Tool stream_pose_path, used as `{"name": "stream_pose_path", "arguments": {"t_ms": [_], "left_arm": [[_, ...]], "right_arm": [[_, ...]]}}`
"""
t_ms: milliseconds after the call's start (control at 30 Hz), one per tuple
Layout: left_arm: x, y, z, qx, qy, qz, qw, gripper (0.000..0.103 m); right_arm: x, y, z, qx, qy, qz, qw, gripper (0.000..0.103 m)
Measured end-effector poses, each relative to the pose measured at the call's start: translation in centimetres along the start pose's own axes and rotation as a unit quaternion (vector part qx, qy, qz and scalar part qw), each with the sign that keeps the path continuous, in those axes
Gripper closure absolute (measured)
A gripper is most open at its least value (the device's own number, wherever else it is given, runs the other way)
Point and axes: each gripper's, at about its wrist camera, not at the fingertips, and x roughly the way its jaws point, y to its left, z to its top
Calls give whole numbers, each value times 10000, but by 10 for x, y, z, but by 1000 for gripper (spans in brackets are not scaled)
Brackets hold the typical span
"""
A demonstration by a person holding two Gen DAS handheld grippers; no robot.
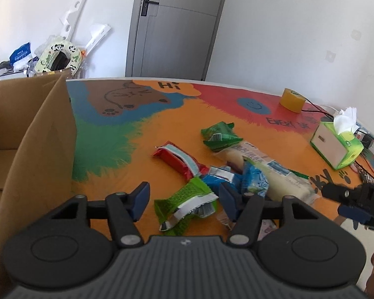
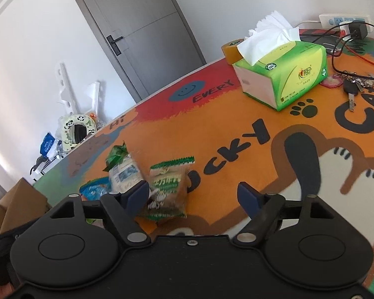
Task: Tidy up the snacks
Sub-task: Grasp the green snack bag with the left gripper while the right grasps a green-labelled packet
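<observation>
I am working in a white-walled room with a grey door, over a worktop covered by a bright cartoon mat. Nearest to me, my left gripper is hanging with its jaws spread wide and holding nothing, just above a light green snack packet that is lying between the blue pads. Just past it, the other snacks are lying in a loose heap: a blue packet, a long pale packet, a red packet and, farther off, a dark green packet. My right gripper is also spread wide and empty, hanging over a green-and-brown packet, which is blurred in that view. The open cardboard box is standing to my left, beside the heap, and I judge it to be where the snacks should go. Farther back, a tissue box and a roll of yellow tape are sitting well apart from the snacks.

To do this pick well, I am planning to lower the left gripper squarely over the light green packet's middle, close on the crinkled foil and not on its thin edge, and lift clear of the blue packet before swinging towards the box.
</observation>
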Motion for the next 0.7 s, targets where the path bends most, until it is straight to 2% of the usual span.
{"name": "stream_pose_path", "arguments": {"t_ms": [133, 200, 500, 700], "left_arm": [[8, 5, -3, -103, 146, -27, 9998, 51], [8, 6, -4, -119, 136, -36, 9998, 52], [7, 7, -4, -101, 132, -165, 9997, 70], [1, 9, -4, -152, 159, -265, 9994, 71]], "right_arm": [[14, 4, 6, -30, 10, -75, 10000, 26], [19, 8, 6, -70, 48, -49, 10000, 26], [29, 31, 0, -330, 231, 92, 9991, 26], [36, 47, -4, -563, 304, 148, 9978, 25]]}}
